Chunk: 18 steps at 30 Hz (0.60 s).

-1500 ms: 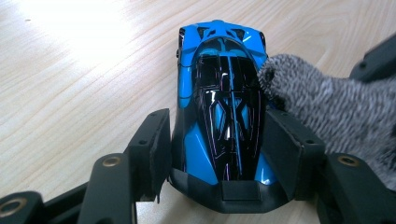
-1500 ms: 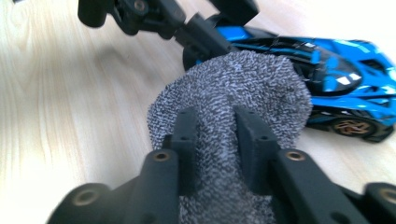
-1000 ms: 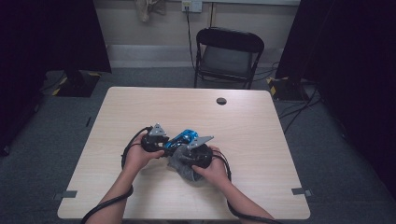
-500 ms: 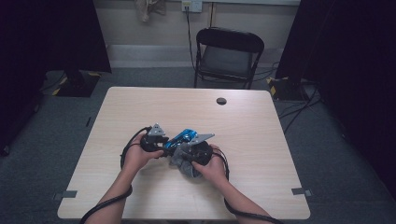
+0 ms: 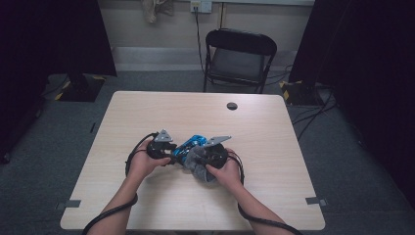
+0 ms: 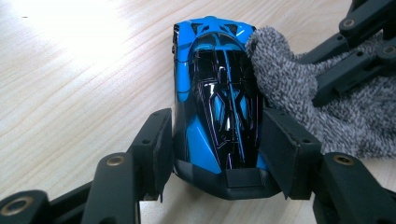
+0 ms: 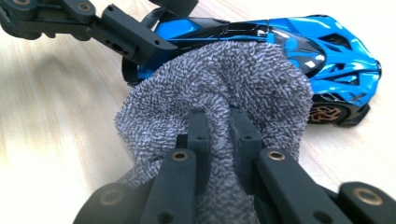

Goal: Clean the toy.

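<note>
Your left claw (image 6: 215,154) is clamped on the rear of the blue toy car (image 6: 215,93), which sits on the pale wooden desk (image 5: 147,117) with its long axis running straight away from that claw. Your right claw (image 7: 218,128) is pinched tight on a nubby grey cloth (image 7: 224,84), pressed against the car's glossy, hard roof from the side.

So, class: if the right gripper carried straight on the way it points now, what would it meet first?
Probably the blue toy car: the right gripper, shut on the grey cloth, already presses that cloth against its side.
</note>
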Each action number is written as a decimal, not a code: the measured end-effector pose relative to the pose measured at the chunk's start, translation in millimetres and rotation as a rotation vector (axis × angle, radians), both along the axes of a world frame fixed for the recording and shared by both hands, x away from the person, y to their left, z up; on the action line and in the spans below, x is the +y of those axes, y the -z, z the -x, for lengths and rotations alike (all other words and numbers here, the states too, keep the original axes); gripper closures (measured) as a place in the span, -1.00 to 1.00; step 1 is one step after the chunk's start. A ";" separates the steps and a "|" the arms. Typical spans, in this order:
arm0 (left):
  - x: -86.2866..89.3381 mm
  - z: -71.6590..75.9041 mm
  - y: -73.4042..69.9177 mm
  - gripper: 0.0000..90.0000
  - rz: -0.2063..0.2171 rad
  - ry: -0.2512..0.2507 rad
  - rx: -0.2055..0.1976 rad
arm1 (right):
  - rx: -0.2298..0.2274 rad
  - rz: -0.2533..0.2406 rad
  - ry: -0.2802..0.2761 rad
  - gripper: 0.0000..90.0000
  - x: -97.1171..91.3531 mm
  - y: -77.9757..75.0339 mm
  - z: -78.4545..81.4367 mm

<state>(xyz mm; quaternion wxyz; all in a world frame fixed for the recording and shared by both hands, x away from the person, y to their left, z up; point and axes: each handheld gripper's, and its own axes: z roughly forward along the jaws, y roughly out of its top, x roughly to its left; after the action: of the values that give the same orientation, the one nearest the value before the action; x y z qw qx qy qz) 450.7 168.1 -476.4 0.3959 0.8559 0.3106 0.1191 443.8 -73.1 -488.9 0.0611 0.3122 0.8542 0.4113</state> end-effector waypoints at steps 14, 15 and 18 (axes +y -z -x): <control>-1.5 -0.5 -1.2 0.03 -0.010 0.000 0.001 | 0.012 0.020 0.022 0.82 -10.3 -2.4 -15.8; -1.4 -0.6 -1.5 0.03 -0.015 0.000 -0.004 | 0.010 0.021 0.023 0.82 -11.0 -2.5 -16.5; -1.3 -0.3 -1.3 0.04 -0.009 0.000 -0.001 | 0.013 0.017 0.032 0.82 -14.1 -2.3 -19.7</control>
<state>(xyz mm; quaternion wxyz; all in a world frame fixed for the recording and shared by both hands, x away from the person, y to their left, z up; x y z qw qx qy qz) 451.0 166.8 -475.1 0.3924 0.8576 0.3098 0.1206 463.4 -87.2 -486.6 0.0648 0.3280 0.8529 0.4010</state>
